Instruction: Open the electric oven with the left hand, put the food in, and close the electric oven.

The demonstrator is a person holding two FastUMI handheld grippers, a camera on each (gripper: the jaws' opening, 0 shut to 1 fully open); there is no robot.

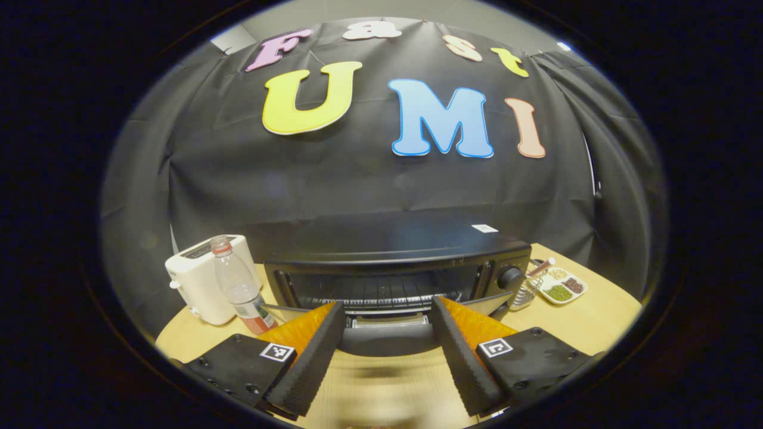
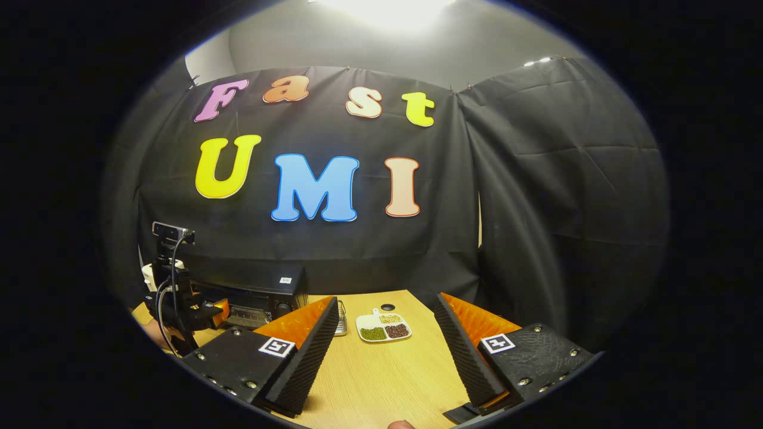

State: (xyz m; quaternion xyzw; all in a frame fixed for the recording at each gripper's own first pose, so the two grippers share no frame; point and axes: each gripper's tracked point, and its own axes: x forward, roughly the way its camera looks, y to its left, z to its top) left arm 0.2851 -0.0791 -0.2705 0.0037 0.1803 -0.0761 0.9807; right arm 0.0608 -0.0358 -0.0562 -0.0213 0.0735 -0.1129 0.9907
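Left gripper view has the left gripper (image 1: pixel 387 351) spread wide around the handle of the oven (image 1: pixel 396 262) door, a toaster (image 1: pixel 202 280) and bottle (image 1: pixel 238 286) beyond its left finger, while right gripper view shows the right gripper (image 2: pixel 384 357) spread, empty, the sectioned dish (image 2: pixel 383 327) ahead between its fingers, no label legible.

Wooden table (image 2: pixel 381 369) carries oven (image 1: pixel 396 268), toaster (image 1: pixel 199 277), bottle (image 1: pixel 238 292), dish (image 2: pixel 383 326).

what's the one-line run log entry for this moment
phase: oven door open | left gripper: open, at door handle | right gripper: open, empty | electric oven | food tray: on table
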